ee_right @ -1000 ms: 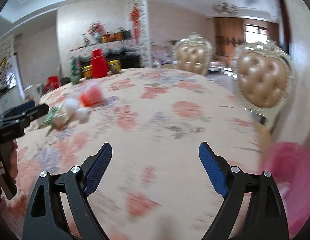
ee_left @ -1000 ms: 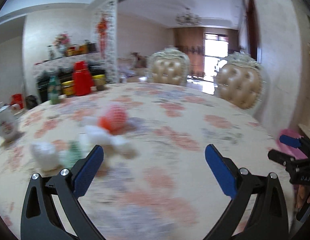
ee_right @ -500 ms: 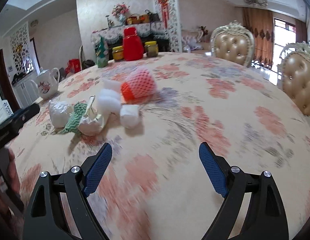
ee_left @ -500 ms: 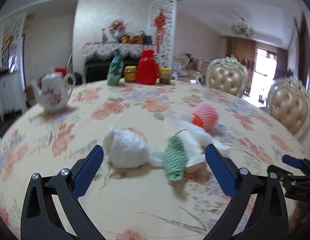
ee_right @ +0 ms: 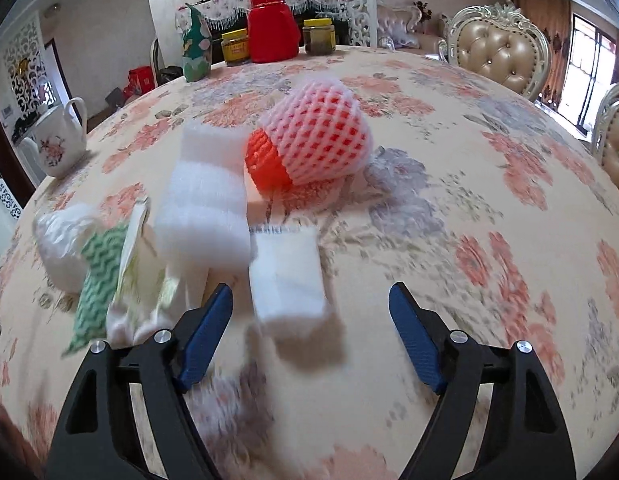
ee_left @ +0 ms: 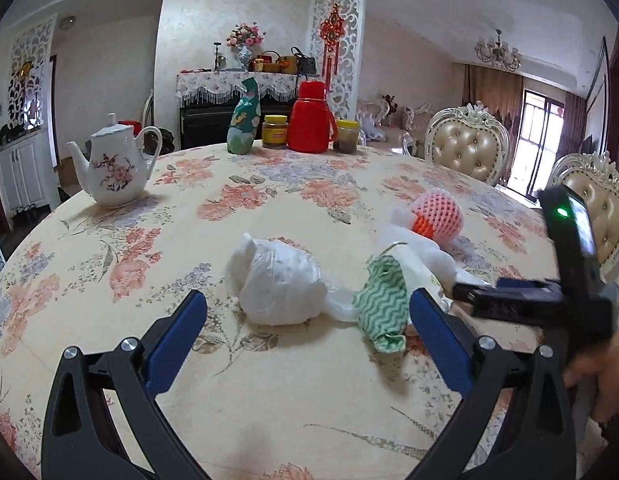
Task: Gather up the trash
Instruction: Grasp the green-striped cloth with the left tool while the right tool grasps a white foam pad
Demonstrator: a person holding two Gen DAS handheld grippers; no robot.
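Two grippers over floral table [ee_left: 309, 400]. Left gripper [ee_left: 307, 330] jaws spread, empty; white plastic bag [ee_left: 279, 286] just ahead between them, green wavy cloth [ee_left: 383, 306] near right jaw. Right gripper [ee_right: 309, 330] jaws closing, not touching; white foam block [ee_right: 287, 278] just ahead between them, net-wrapped orange ball [ee_right: 313, 136] farther ahead.

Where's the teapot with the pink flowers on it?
The white teapot stands at the far left edge of the table in the left wrist view, apart from the trash pile, left of the green bottle and red flask.
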